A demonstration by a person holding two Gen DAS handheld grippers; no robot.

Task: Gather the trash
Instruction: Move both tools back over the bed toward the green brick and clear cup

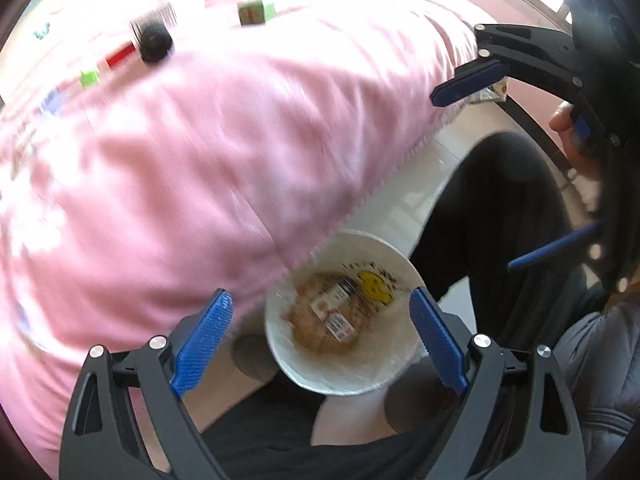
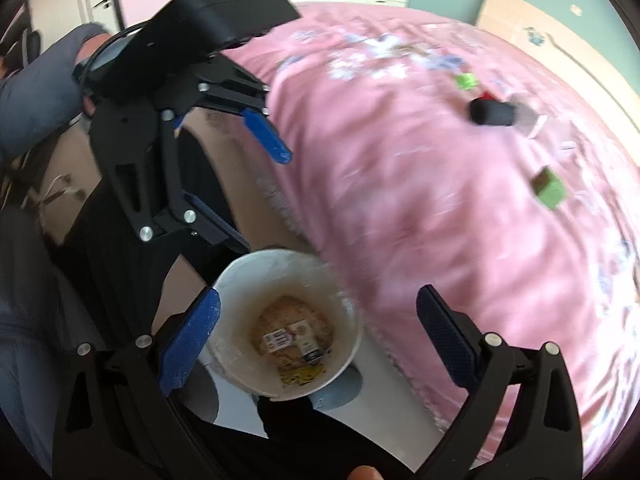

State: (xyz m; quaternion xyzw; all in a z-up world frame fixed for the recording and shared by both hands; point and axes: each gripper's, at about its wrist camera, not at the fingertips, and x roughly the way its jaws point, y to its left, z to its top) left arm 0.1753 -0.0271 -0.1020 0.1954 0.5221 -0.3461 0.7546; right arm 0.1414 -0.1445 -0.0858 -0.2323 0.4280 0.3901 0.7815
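Note:
A white bin (image 1: 280, 320) (image 2: 240, 300) stands on the floor beside the bed, with crumpled food wrappers (image 1: 332, 312) (image 2: 292, 336) lying at its bottom. My left gripper (image 1: 320, 336) hovers above the bin, open, with nothing between its blue pads; the right wrist view shows it at upper left (image 2: 244, 184). My right gripper (image 2: 320, 340) also hangs open and empty over the bin, and in the left wrist view it sits at the right edge (image 1: 512, 164). On the pink bed cover lie a black cylinder (image 1: 156, 42) (image 2: 492, 112), a green box (image 1: 254, 12) (image 2: 550, 188) and a red item (image 1: 120, 54).
The pink bed (image 1: 200, 180) (image 2: 420, 200) fills most of both views, its edge close against the bin. A small green piece (image 1: 90, 78) (image 2: 466, 80) lies near the black cylinder. Legs in black trousers (image 1: 500, 208) stand on the pale floor by the bin.

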